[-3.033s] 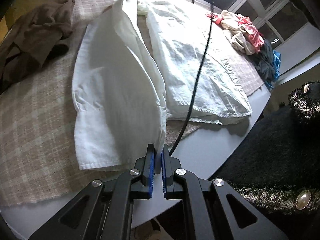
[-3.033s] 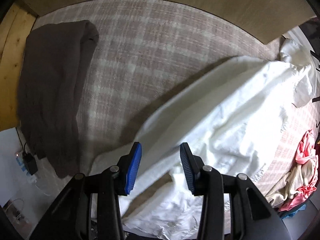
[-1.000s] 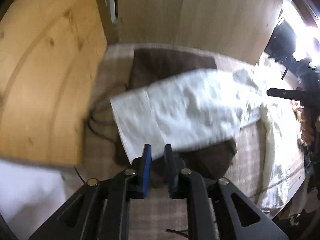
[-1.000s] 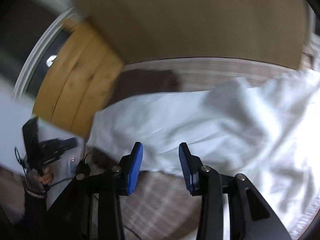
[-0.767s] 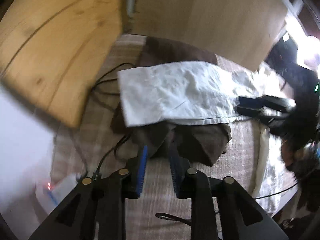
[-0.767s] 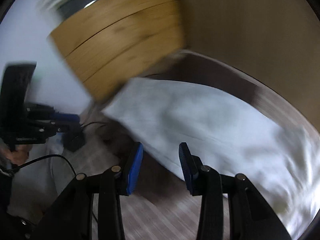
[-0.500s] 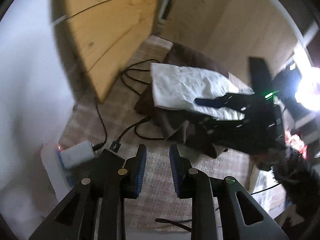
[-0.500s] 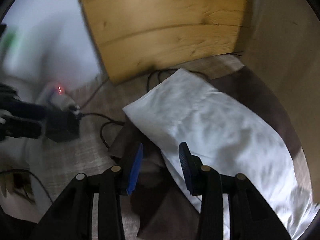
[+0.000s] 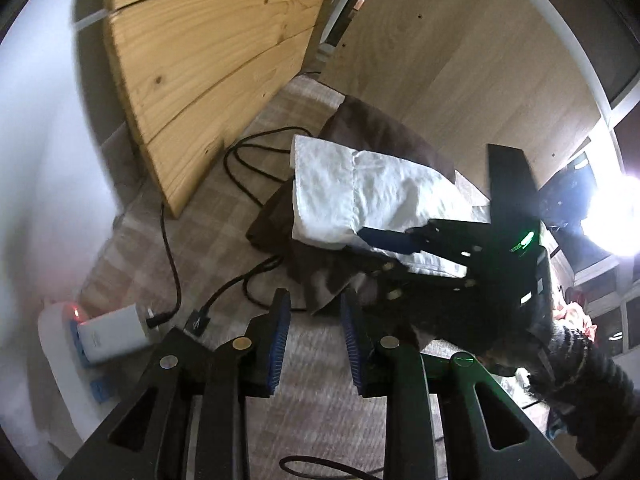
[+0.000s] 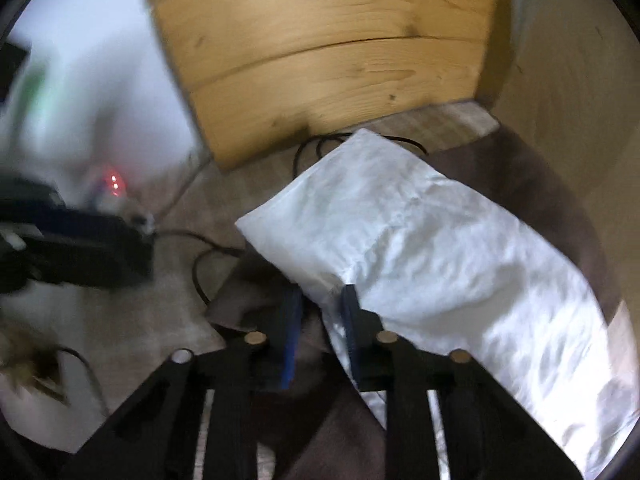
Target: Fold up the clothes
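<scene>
Crumpled white woven cloth sleeve (image 10: pixel 420 240) lies as a long flat band from 11 o'clock to 5 o'clock in your right wrist view, draped over a soft dark brown garment (image 10: pixel 532 176) on the beige checked tablecloth (image 9: pixel 320 392) that covers the desk. Your right gripper (image 10: pixel 318 322) has just been narrowing its blue ribbed fingers (image 10: pixel 290 324), and the sleeve's lower edge sits pinched between them near its squared cuff end.

Your left gripper (image 9: pixel 314 334) has just been widening; its fingers stand a little apart over the checked cloth with nothing between them. In its view the sleeve sits at 12 o'clock, with the right gripper's black body reaching in from 3 o'clock.

Knotty pine boards (image 9: pixel 208 60) stand at 11 o'clock, smooth pale panelling at 1 o'clock. Thin black cables (image 9: pixel 172 256) loop across the cloth toward a glossy white rectangular charger (image 9: pixel 112 336) at 9 o'clock, beside a small red light.
</scene>
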